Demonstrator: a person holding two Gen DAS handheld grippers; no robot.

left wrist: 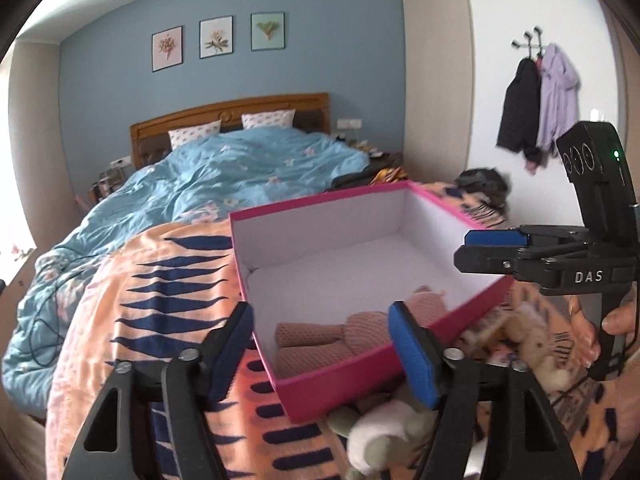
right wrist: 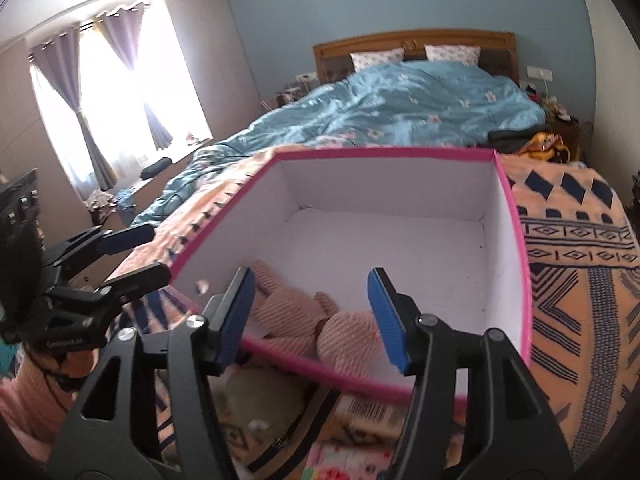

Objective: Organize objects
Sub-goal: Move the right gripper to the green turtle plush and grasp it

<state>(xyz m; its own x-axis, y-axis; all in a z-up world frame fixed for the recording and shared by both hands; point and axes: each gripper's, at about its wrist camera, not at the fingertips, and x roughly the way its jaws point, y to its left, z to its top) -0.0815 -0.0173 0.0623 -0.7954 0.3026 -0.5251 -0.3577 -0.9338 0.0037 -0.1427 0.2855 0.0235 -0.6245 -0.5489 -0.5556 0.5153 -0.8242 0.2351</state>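
Observation:
A pink box [left wrist: 392, 360] with a white inside sits open on the orange patterned blanket [left wrist: 160, 280]; it also shows in the right wrist view [right wrist: 516, 248]. A pink knitted plush toy [left wrist: 352, 332] lies inside its near end, also in the right wrist view [right wrist: 320, 320]. My left gripper [left wrist: 324, 344] is open and empty, just in front of the box's near corner. My right gripper [right wrist: 312, 316] is open and empty, over the box's near rim above the pink plush. The right gripper shows in the left wrist view [left wrist: 492, 250]. A green and white plush [left wrist: 384, 432] lies in front of the box.
A beige plush [left wrist: 532, 336] lies right of the box. A greenish plush [right wrist: 256, 412] lies below the box's rim. The bed carries a blue duvet [left wrist: 224, 176] with a wooden headboard [right wrist: 412, 40] behind. Coats [left wrist: 536, 108] hang on the right wall. A window with curtains [right wrist: 104, 92] is left.

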